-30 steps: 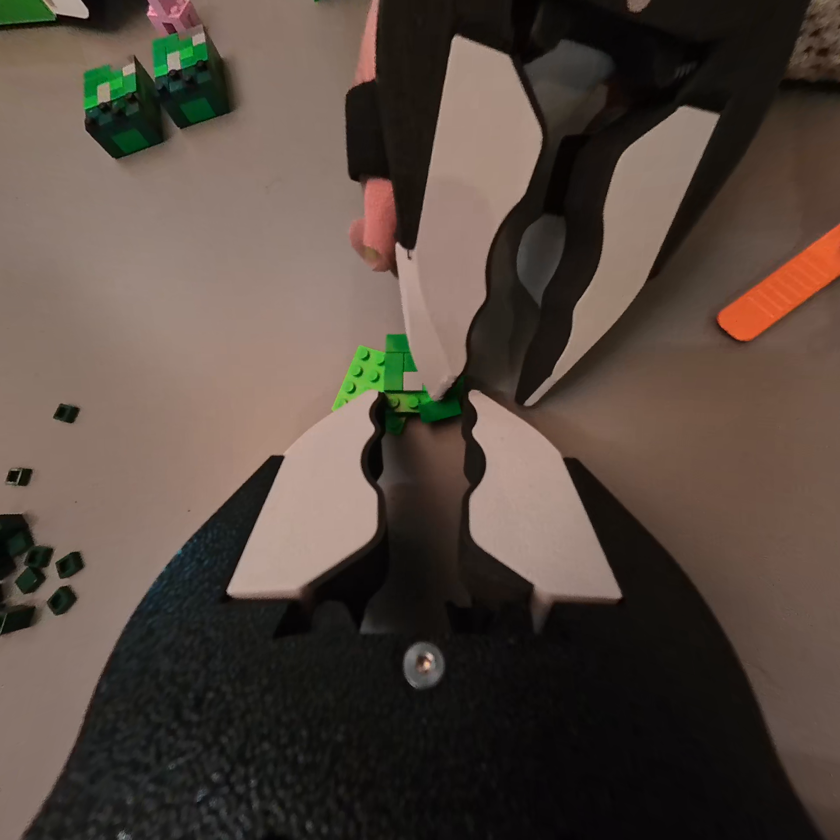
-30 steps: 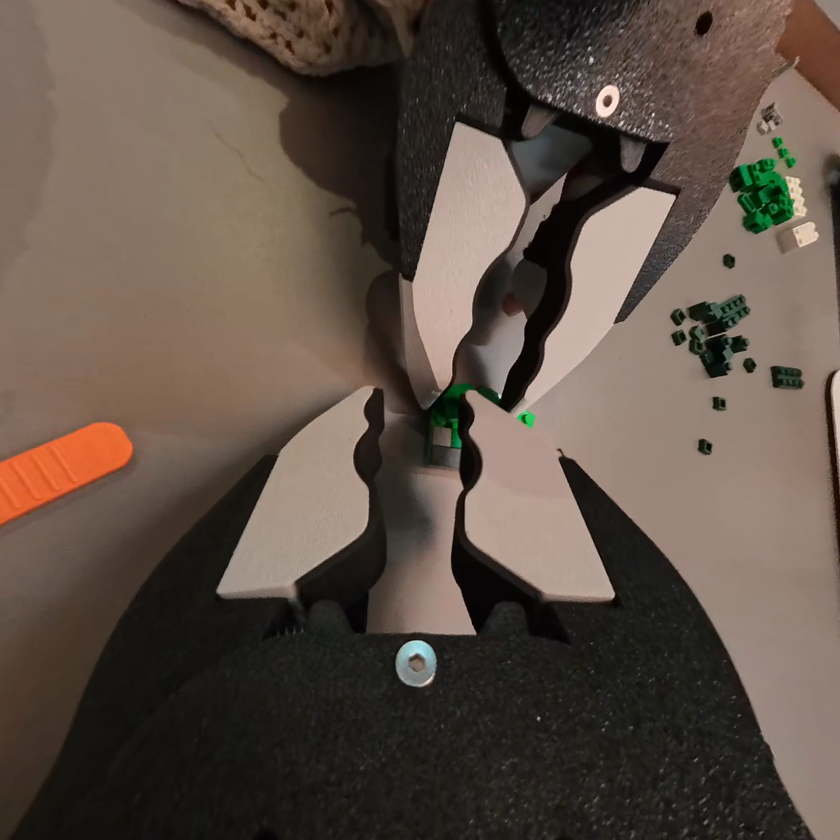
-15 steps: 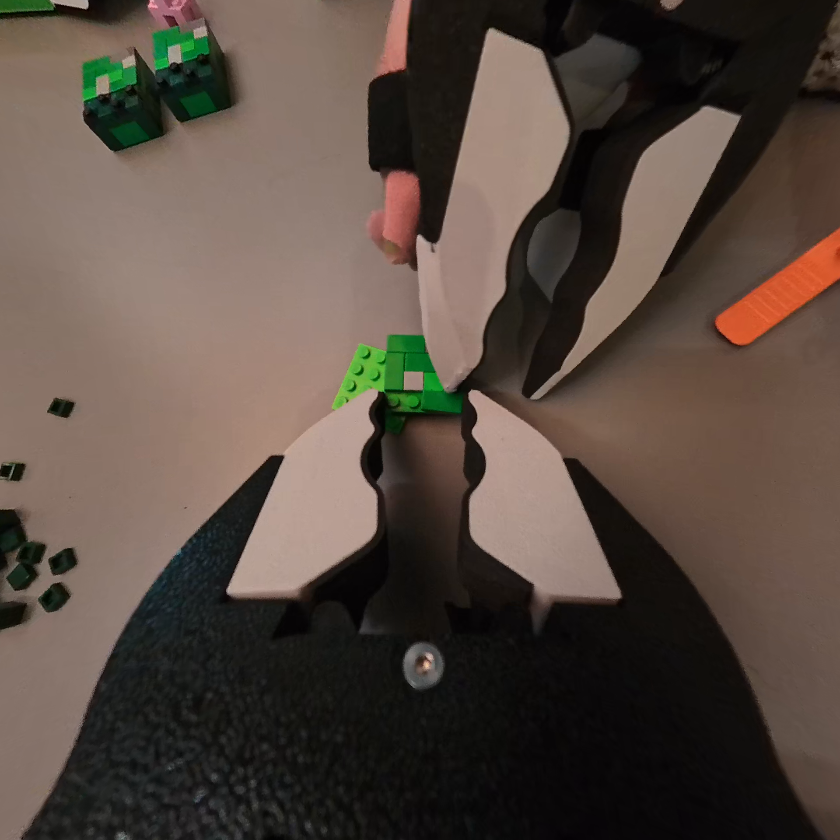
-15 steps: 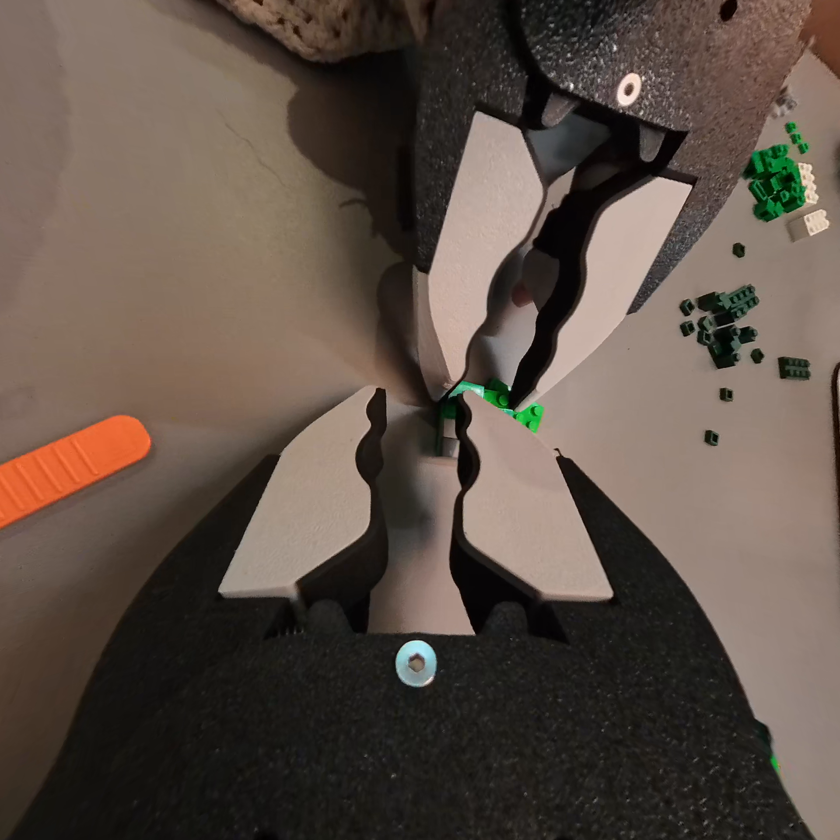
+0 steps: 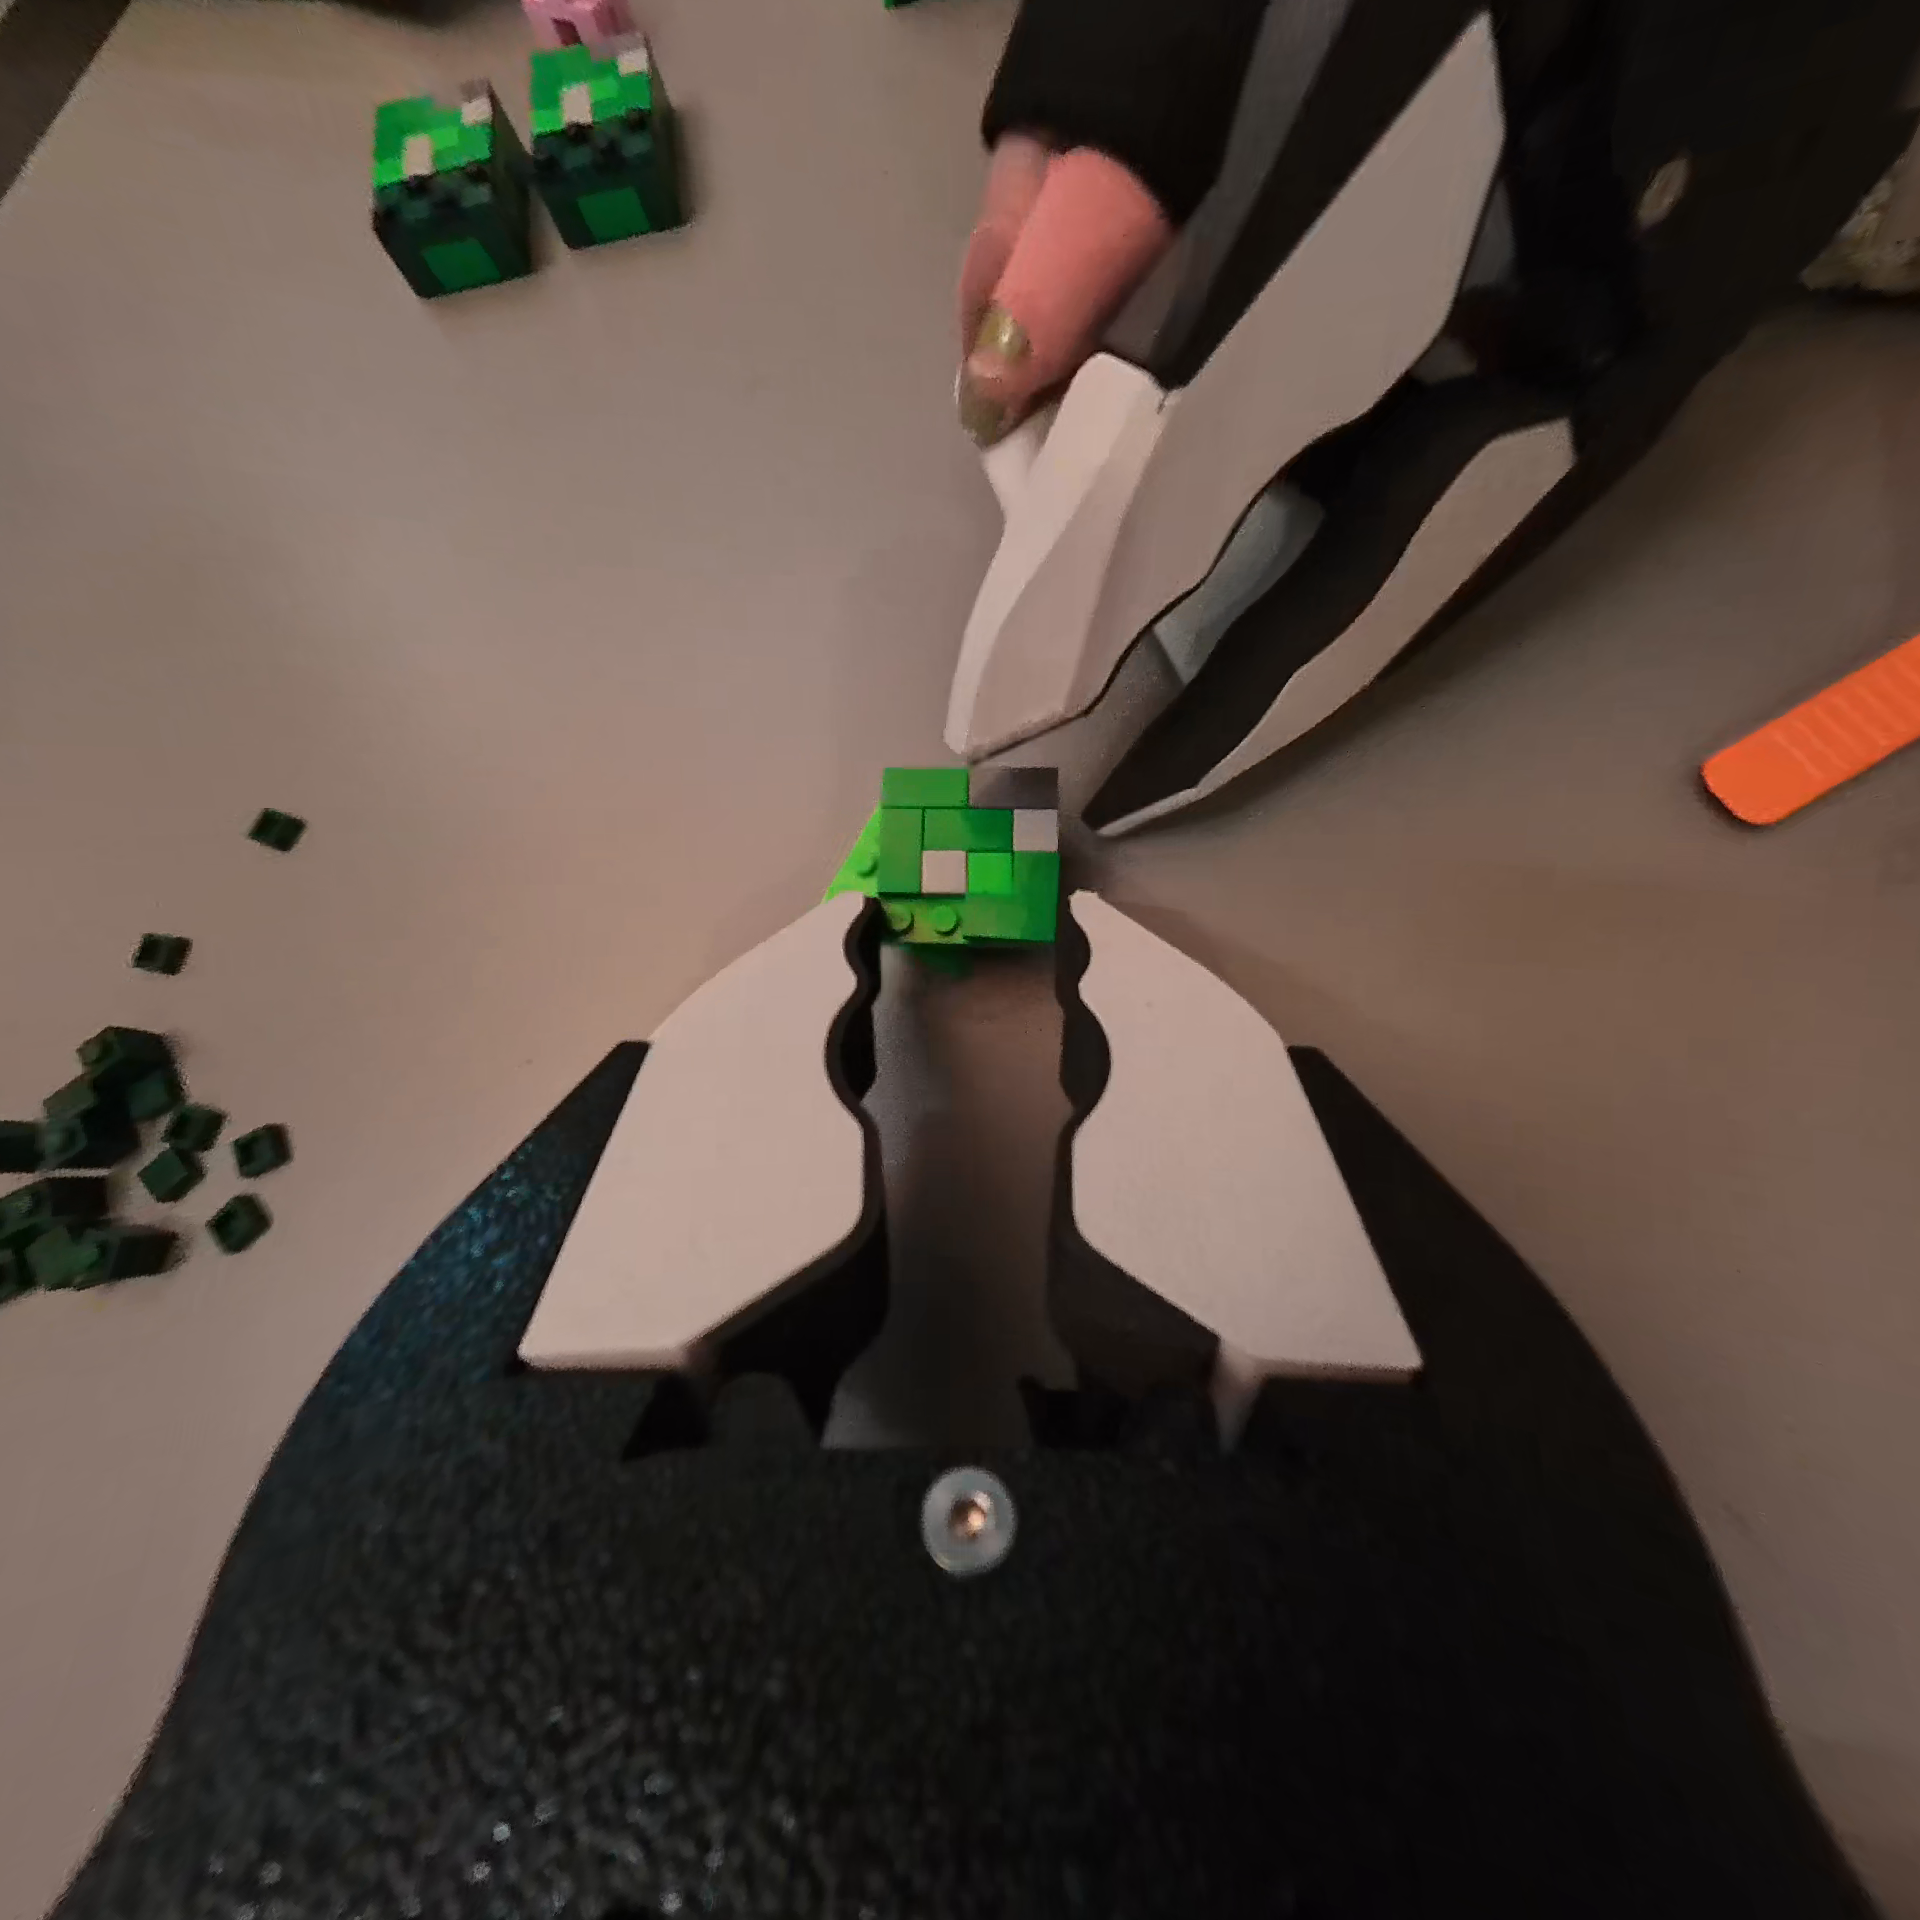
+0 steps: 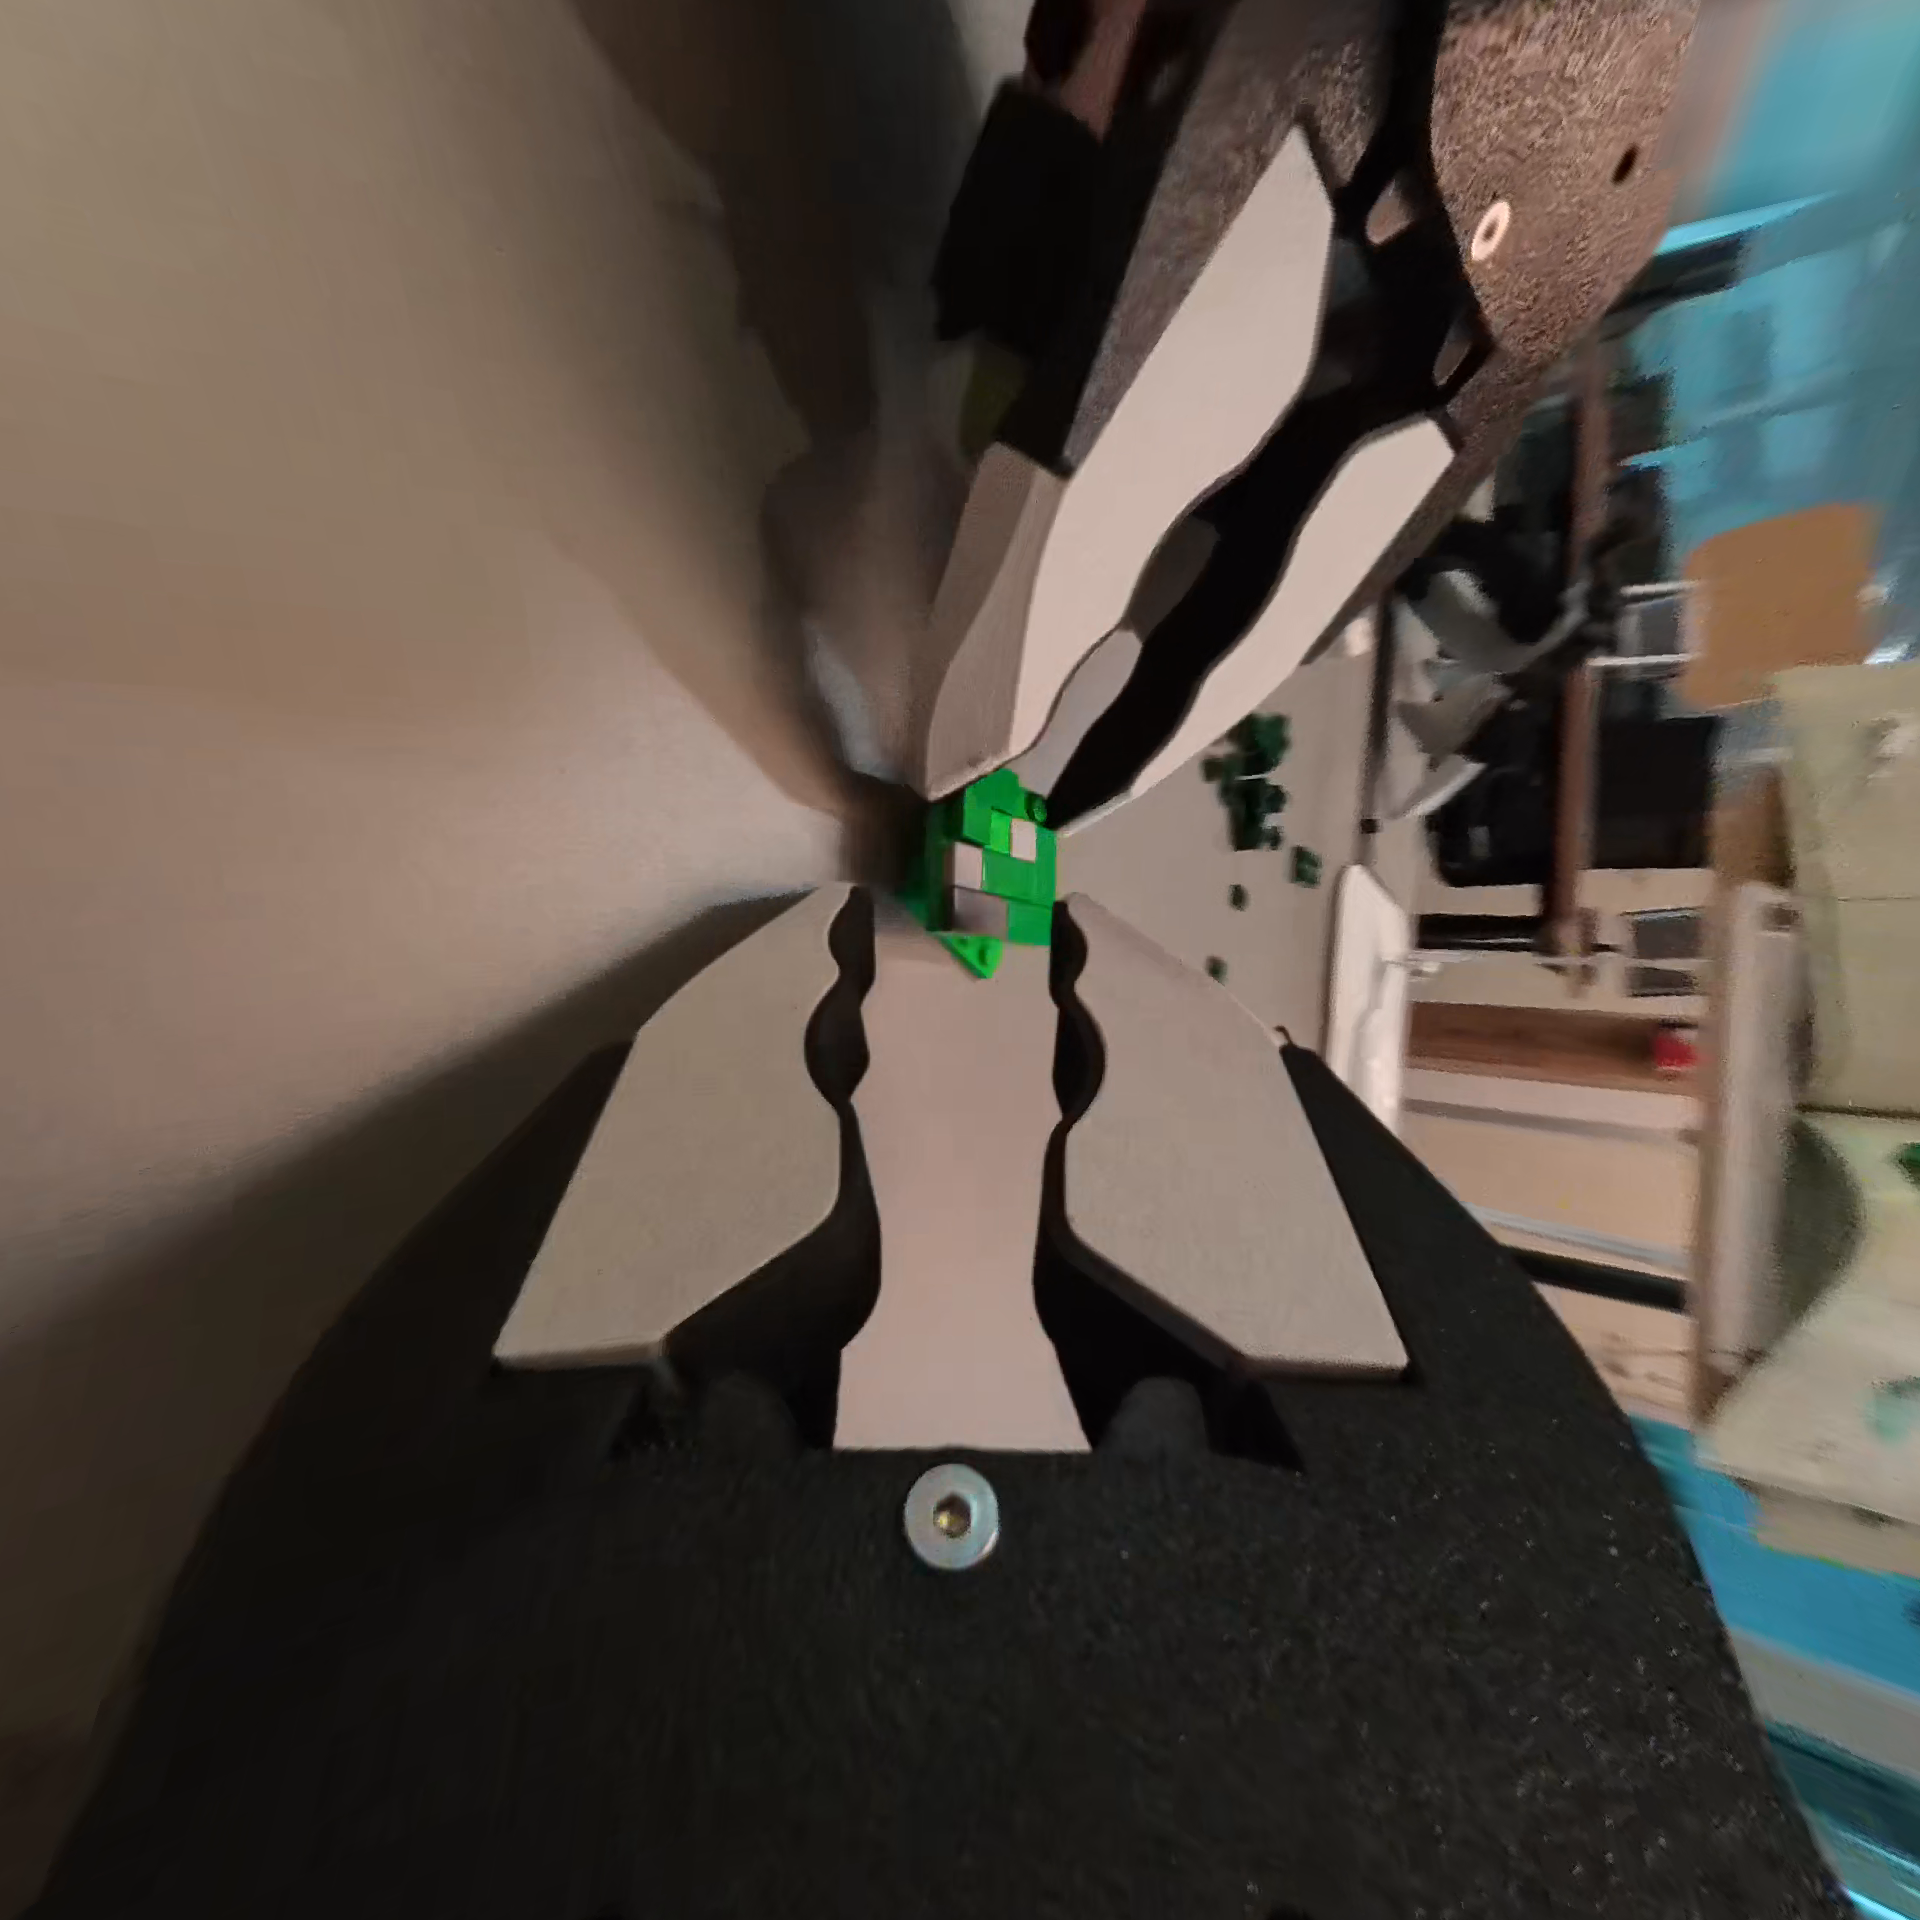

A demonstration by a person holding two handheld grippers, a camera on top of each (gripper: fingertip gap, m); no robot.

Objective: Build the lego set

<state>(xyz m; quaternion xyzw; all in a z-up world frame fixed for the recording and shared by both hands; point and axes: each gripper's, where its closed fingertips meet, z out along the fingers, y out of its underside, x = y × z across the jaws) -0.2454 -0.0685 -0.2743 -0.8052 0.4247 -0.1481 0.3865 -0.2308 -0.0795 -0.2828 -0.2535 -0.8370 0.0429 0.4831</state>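
A small bright green lego assembly (image 5: 966, 868) with white and grey tiles on top sits between the tips of my left gripper (image 5: 966, 912), which is shut on it just above the grey table (image 5: 520, 623). A bright green plate (image 5: 854, 878) sticks out at its left. My right gripper (image 5: 1039, 784) comes in from the upper right, open and empty, its tips just behind the assembly's grey tile. In the right wrist view the assembly (image 6: 987, 873) lies just beyond my right gripper (image 6: 956, 909), and the left gripper's fingertips (image 6: 951, 774) clamp its far end.
Two finished dark green cubes (image 5: 457, 197) (image 5: 608, 156) stand at the back left. Several loose dark green pieces (image 5: 104, 1174) lie at the left. An orange brick separator (image 5: 1818, 748) lies at the right. A person's fingers (image 5: 1049, 260) hold the right gripper. A white tray edge (image 6: 1361, 987) is at the right.
The right gripper's fingertip has come off the top of the assembly and drawn back to the upper right, tilting over. A grey tile now shows on the assembly. The left gripper keeps its hold.
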